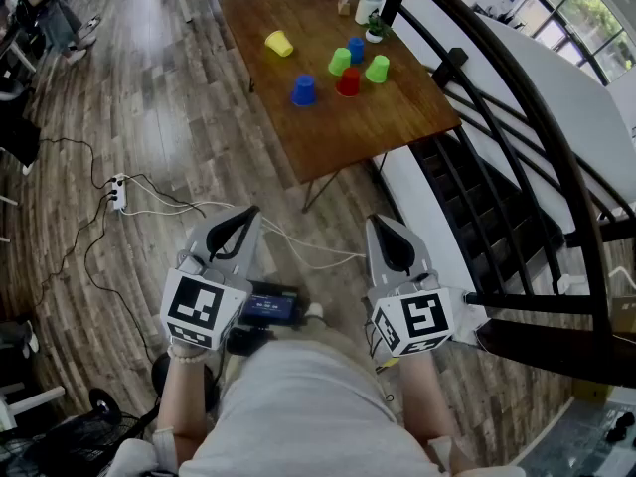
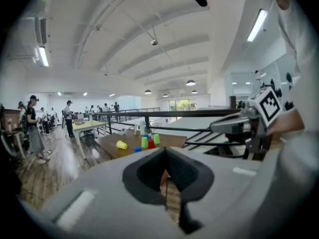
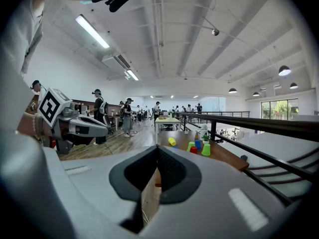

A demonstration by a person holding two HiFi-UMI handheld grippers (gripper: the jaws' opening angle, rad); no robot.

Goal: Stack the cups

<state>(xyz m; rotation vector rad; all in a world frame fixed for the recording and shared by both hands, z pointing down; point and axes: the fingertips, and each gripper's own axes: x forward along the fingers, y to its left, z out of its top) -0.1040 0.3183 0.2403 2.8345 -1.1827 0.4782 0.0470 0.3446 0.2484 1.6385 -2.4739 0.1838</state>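
Several upturned plastic cups stand apart on a brown wooden table [image 1: 368, 132] far ahead: a blue cup [image 1: 303, 89], a red cup [image 1: 348, 81], two green cups [image 1: 340, 61] [image 1: 377, 69] and a second blue cup [image 1: 356, 50]. A yellow cup [image 1: 279, 43] lies on its side to their left. My left gripper [image 1: 241, 222] and right gripper [image 1: 385, 227] are held close to my body, well short of the table, both shut with nothing in them. The cups show small past the closed jaws in the left gripper view [image 2: 144, 142] and the right gripper view [image 3: 197, 146].
A black railing [image 1: 517, 107] and a stairwell run along the table's right side. Cables and a power strip [image 1: 118, 192] lie on the wood floor at left. A small plant [image 1: 375, 30] and white items sit at the table's far end. People stand at desks far off.
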